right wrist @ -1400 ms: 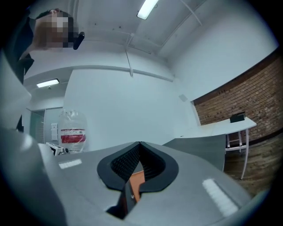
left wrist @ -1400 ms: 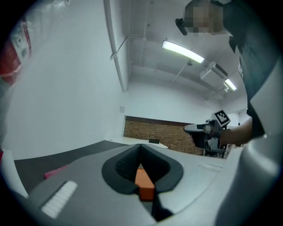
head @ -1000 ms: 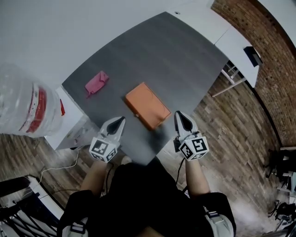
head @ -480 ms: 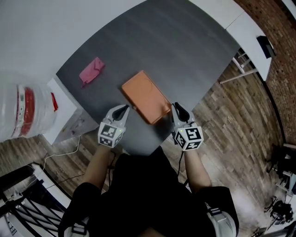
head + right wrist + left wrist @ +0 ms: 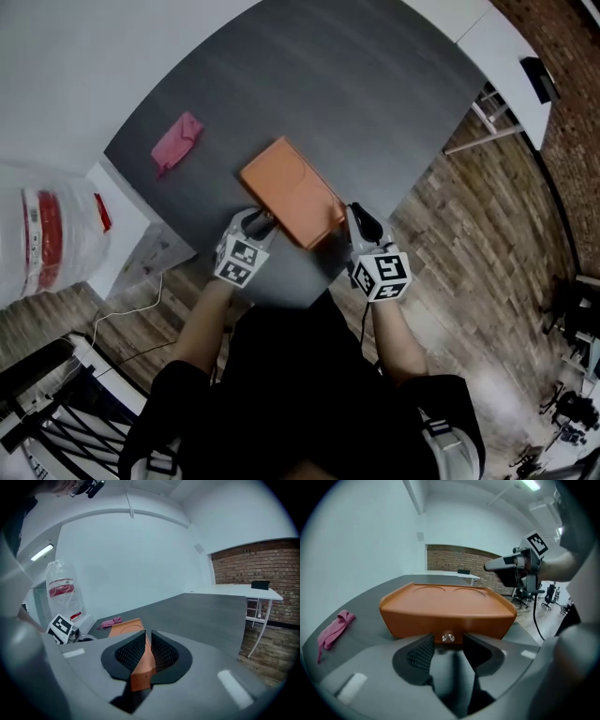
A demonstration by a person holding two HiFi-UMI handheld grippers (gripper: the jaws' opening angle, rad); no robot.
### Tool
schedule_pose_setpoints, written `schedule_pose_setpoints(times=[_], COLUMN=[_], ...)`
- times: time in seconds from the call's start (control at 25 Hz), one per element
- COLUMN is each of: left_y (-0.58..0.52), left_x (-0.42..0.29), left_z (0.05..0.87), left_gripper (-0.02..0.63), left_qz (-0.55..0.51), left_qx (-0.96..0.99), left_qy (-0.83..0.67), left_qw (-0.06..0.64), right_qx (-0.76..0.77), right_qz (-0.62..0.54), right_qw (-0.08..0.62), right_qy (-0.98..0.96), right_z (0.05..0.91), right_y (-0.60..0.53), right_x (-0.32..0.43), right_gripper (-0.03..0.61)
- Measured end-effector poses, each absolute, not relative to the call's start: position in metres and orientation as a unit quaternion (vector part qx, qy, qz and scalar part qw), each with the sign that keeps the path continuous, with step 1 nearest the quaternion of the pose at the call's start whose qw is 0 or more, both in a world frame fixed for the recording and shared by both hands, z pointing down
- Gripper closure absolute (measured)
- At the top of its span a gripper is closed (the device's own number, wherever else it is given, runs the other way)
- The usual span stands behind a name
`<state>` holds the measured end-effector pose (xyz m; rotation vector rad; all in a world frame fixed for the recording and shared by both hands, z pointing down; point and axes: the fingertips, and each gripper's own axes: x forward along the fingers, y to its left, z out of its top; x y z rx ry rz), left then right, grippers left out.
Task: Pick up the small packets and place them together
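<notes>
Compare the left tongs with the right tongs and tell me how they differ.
The left tongs are opening, pads apart around a small metal knob on the orange case; the right tongs are clamped on that case's edge. The left tongs face its long knob side, the right tongs its short end. Both work the same case.

No lettering is legible; the red label (image 5: 42,220) on the plastic bottle (image 5: 80,239) is blurred.

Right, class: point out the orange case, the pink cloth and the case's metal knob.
orange case (image 5: 291,190), head view, lid centre.
pink cloth (image 5: 175,141), head view, its middle.
metal knob (image 5: 448,638), left gripper view, its front.
</notes>
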<state>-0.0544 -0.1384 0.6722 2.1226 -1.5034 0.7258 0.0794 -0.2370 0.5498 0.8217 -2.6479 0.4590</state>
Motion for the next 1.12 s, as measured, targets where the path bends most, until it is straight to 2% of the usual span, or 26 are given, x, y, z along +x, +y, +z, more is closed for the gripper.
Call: schedule_pose_setpoints(times=[0.2, 0.32, 0.4, 0.68, 0.84, 1.12], left_y=[-0.14, -0.141, -0.141, -0.143, -0.142, -0.142], left_x=[-0.05, -0.051, -0.05, -0.051, -0.053, -0.052], left_z=[0.677, 0.675, 0.674, 0.675, 0.68, 0.679], left_gripper=[0.458, 0.494, 0.543, 0.544, 0.543, 0.543], left_qz=[0.273, 0.271, 0.269, 0.267, 0.276, 0.279], left_qx=[0.777, 0.781, 0.783, 0.787, 0.785, 0.792], left_qy=[-0.525, -0.523, -0.521, -0.515, -0.511, -0.499], left_qw=[0.214, 0.21, 0.207, 0.21, 0.217, 0.216], right_qx=[0.298, 0.301, 0.301, 0.299, 0.285, 0.271], right_qz=[0.167, 0.169, 0.169, 0.139, 0.133, 0.125], right_qw=[0.168, 0.169, 0.172, 0.219, 0.257, 0.327], right_qy=[-0.925, -0.923, -0.923, -0.918, -0.914, -0.897], right_z=[0.552, 0.554, 0.554, 0.566, 0.578, 0.609], right_y=[-0.237, -0.237, -0.236, -0.24, -0.246, -0.249], right_x=[0.082, 0.082, 0.081, 0.071, 0.065, 0.053], right_gripper=[0.539, 0.54, 0.54, 0.531, 0.467, 0.427])
